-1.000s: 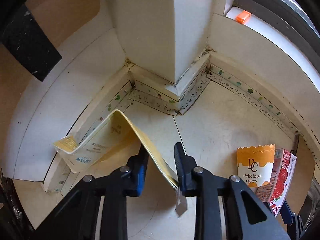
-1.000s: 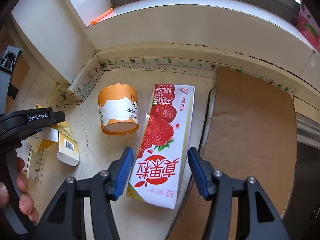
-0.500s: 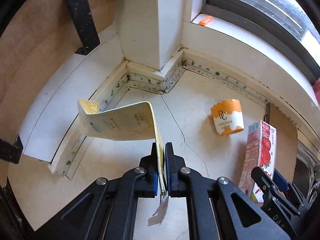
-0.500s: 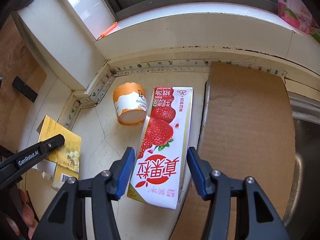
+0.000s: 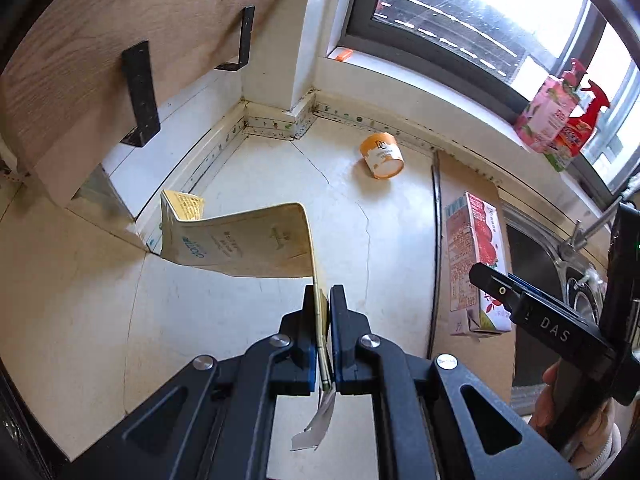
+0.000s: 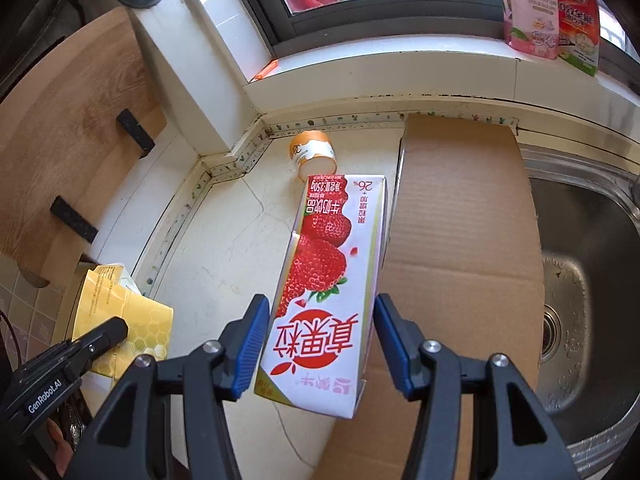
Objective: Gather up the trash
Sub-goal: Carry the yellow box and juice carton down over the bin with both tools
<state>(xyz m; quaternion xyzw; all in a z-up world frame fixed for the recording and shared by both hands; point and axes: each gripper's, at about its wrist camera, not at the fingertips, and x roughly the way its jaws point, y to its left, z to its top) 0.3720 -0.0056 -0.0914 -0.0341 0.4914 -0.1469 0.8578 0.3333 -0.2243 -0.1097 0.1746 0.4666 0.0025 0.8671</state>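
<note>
My left gripper [image 5: 322, 300] is shut on the edge of a flattened yellow carton [image 5: 240, 240], which hangs bent above the countertop. In the right wrist view that carton [image 6: 124, 320] shows at the lower left, under the left gripper [image 6: 112, 330]. My right gripper [image 6: 320, 320] is shut on a strawberry milk carton [image 6: 328, 264], its blue pads pressing both long sides, and the carton is held off the counter. The left wrist view shows the milk carton [image 5: 476, 256] at the right. An orange paper cake cup [image 5: 382, 155] [image 6: 314, 154] lies on its side near the back wall.
A brown cardboard sheet [image 6: 460, 240] lies beside a steel sink [image 6: 580, 280] at the right. A wooden shelf [image 5: 120, 40] on black brackets overhangs the left corner. Pink and red refill pouches [image 6: 528, 8] stand on the window sill. A hand [image 5: 576, 420] holds the right gripper.
The left jaws closed on the yellow carton and lifted it out of the corner. Both grippers rose and drew back from the wall, and the milk carton came up with the right one.
</note>
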